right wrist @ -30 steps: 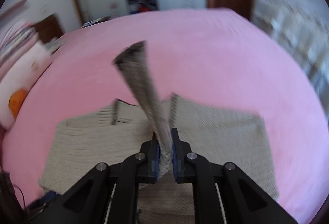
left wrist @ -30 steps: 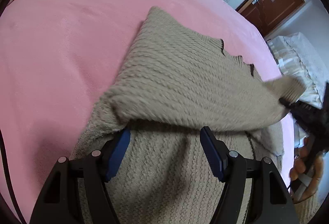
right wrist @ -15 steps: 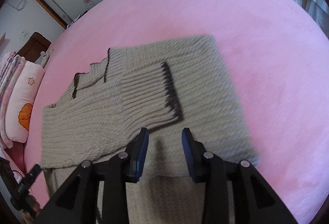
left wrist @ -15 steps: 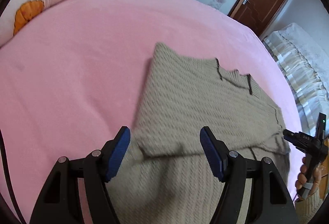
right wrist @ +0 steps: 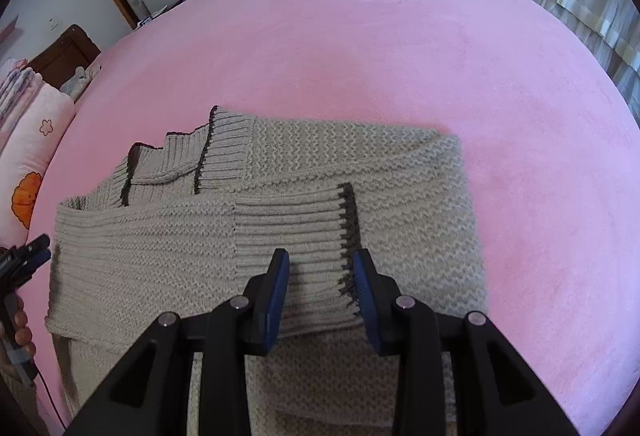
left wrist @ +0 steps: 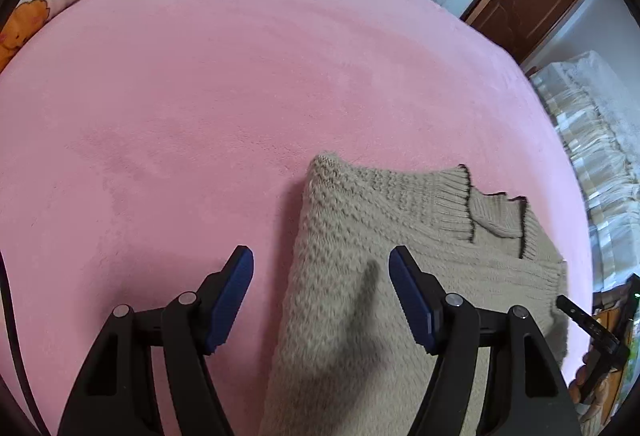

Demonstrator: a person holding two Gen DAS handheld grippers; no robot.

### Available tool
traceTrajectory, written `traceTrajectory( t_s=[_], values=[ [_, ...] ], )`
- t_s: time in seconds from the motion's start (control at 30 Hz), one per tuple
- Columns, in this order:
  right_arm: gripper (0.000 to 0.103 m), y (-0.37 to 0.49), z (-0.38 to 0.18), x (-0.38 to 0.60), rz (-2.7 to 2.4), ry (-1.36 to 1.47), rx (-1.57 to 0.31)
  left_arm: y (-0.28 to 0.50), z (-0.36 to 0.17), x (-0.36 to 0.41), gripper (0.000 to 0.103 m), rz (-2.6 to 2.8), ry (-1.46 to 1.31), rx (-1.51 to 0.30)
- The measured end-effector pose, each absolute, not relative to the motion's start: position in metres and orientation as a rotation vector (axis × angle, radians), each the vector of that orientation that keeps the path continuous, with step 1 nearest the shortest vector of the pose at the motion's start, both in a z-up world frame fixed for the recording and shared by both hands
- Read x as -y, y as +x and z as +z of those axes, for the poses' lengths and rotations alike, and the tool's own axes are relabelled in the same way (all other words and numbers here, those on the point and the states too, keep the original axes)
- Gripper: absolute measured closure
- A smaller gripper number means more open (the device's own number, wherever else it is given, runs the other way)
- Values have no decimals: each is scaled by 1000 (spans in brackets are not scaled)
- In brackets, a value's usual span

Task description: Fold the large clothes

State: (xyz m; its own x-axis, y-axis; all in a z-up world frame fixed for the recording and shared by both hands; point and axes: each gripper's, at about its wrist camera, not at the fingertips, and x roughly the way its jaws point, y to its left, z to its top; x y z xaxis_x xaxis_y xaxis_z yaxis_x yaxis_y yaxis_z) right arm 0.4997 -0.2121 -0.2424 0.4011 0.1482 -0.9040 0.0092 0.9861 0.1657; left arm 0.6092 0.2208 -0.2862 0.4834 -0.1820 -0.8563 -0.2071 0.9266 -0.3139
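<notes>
On the pink bedspread (right wrist: pixel 400 36) lies the beige knit sweater (right wrist: pixel 360 164), partly folded, both sleeves laid across its body and one ribbed cuff (right wrist: pixel 304 232) ending just ahead of the right gripper (right wrist: pixel 320 276), whose jaws stand apart and empty over it. Seen from the left wrist, the left gripper (left wrist: pixel 320 276) is likewise spread wide, holding nothing, straddling the sweater's left edge. Both views cut off the sweater's lower part behind the gripper bodies, so its hem cannot be made out.
</notes>
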Motion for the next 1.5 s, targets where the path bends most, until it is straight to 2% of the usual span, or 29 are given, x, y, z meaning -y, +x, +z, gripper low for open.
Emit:
traceTrajectory(
  t_s=[0.03, 0.07, 0.1, 0.13, 0.27, 0.43, 0.57, 0.67, 0.77, 0.8, 0.93, 1.07, 1.13, 1.2, 1.27, 1.33, 1.5],
  values=[
    [69, 500, -243, 212, 90, 146, -1155, 614, -292, -218, 35, 13, -393, -1094],
    [69, 501, -244, 211, 94, 133, -1155, 621, -299, -213, 47, 4, -378, -1118],
    [69, 501, -245, 210, 96, 121, -1155, 624, -304, -209, 80, -8, -359, -1127],
    [69, 501, -246, 210, 98, 113, -1156, 628, -309, -201, 87, -14, -301, -1153],
    [69, 499, -251, 206, 98, 67, -1150, 623, -300, -180, 89, -6, -99, -1121],
    [67, 496, -250, 191, 105, -11, -1127, 623, -291, -193, 89, -50, -17, -1096],
    [67, 496, -257, 177, 103, -62, -1119, 622, -312, -198, 87, -43, -11, -1103],
    [67, 494, -258, 170, 85, -106, -1111, 617, -321, -191, 81, -21, 14, -1063],
    [67, 492, -255, 171, 85, -114, -1111, 608, -313, -192, 60, 21, 3, -1020],
    [67, 491, -252, 172, 87, -112, -1109, 603, -305, -197, 57, 36, -31, -1004],
    [67, 479, -238, 174, 89, -118, -1070, 577, -274, -215, 57, 50, -112, -955],
    [67, 461, -220, 169, 127, -74, -1019, 541, -242, -200, 57, 31, -103, -891],
    [67, 455, -214, 159, 164, -48, -1000, 517, -238, -193, 57, -2, -139, -891],
    [67, 447, -212, 143, 208, -36, -993, 503, -244, -179, 72, -46, -209, -908],
    [67, 443, -214, 124, 250, -33, -1000, 499, -253, -166, 79, -65, -246, -925],
    [67, 442, -218, 106, 293, -37, -1001, 495, -268, -151, 80, -58, -232, -932],
    [67, 443, -241, 74, 307, -97, -1021, 502, -308, -150, 90, 32, -199, -1008]
  ],
)
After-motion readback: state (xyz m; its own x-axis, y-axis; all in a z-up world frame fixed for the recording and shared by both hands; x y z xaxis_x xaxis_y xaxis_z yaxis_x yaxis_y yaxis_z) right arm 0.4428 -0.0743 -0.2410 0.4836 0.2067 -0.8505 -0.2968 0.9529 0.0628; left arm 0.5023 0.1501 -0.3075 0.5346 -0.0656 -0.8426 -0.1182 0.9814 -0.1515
